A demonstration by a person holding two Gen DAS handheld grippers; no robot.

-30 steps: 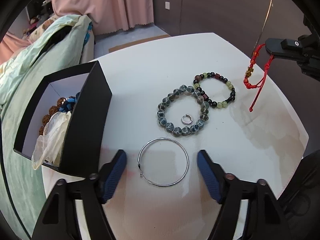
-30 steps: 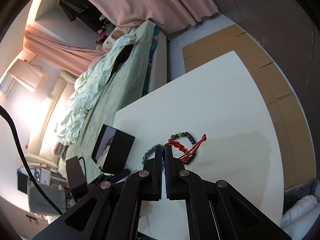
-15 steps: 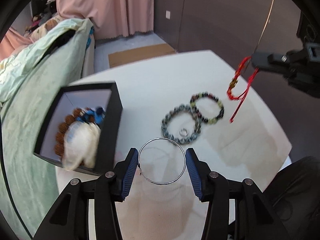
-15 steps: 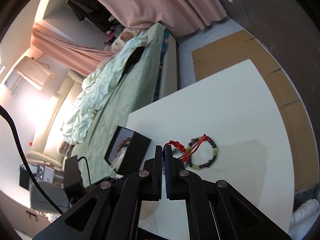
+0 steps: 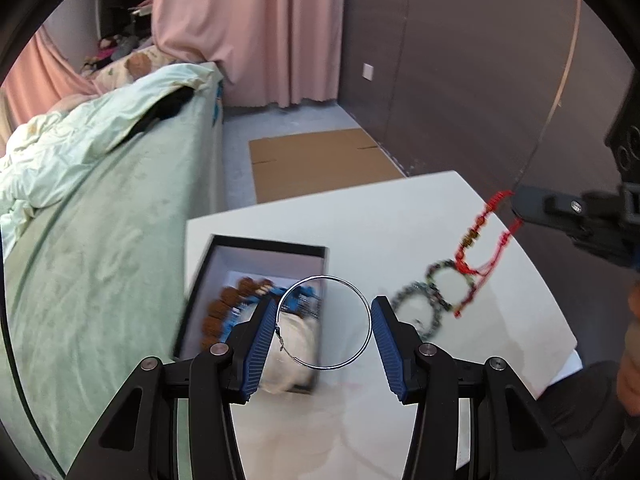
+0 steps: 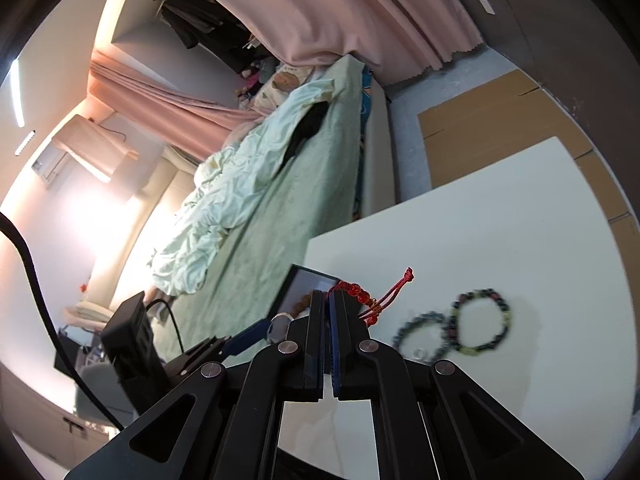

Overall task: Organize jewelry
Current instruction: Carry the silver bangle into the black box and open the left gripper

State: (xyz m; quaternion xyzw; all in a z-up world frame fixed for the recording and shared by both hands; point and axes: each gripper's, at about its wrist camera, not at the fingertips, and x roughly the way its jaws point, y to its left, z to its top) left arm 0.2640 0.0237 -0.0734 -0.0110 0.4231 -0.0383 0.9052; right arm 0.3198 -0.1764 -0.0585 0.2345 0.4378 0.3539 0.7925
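Presently: thin silver wire hoop (image 5: pixel 324 322), light, springy, easily bent, pinched by left gripper (image 5: pixel 323 334) at its three and nine o'clock rim; right gripper (image 6: pixel 329 320) clamps soft red cord bracelet (image 6: pixel 366 296).

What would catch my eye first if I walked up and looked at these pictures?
Probably the big silver hoop, held between the blue pads of the left gripper in front of an open black box of beads. Next, the bright red cord bracelet, dangling from the shut right gripper above the white table. Two beaded bracelets lie side by side on the table beneath it.
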